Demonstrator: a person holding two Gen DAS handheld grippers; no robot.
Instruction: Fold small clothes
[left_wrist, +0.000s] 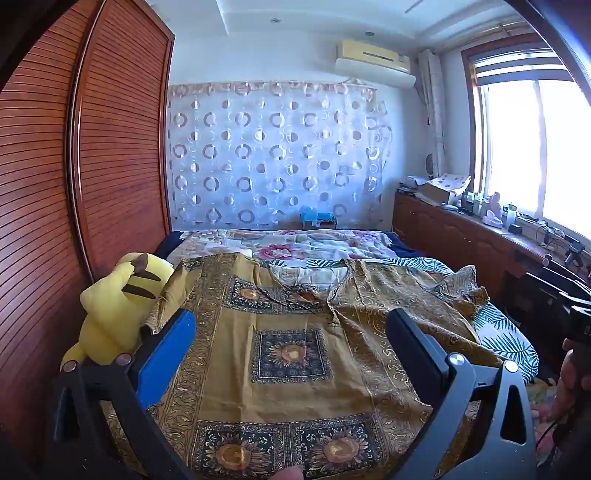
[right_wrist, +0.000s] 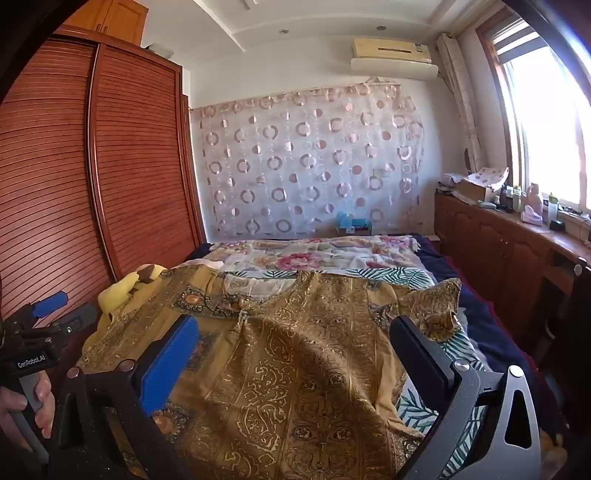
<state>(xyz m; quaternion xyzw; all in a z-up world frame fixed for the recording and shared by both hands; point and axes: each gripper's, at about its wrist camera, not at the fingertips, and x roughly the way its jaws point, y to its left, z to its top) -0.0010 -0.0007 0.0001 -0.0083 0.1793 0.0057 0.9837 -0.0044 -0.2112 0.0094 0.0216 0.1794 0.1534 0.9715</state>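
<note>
Pre-grasp stage, by my read: mustard-gold printed cotton garment with dark sunflower squares (left_wrist: 291, 354) lies spread flat on the leaf-print bed (left_wrist: 513, 343), one half apparently already lapped over the other. My left gripper (left_wrist: 291, 343) and right gripper (right_wrist: 295, 354) both hover above it, jaws spread wide, holding nothing, no cloth contact visible. Next I'd need to drop onto an edge or sleeve and pinch. Yellow plush toy (left_wrist: 110, 306) crowds the left sleeve.
</note>
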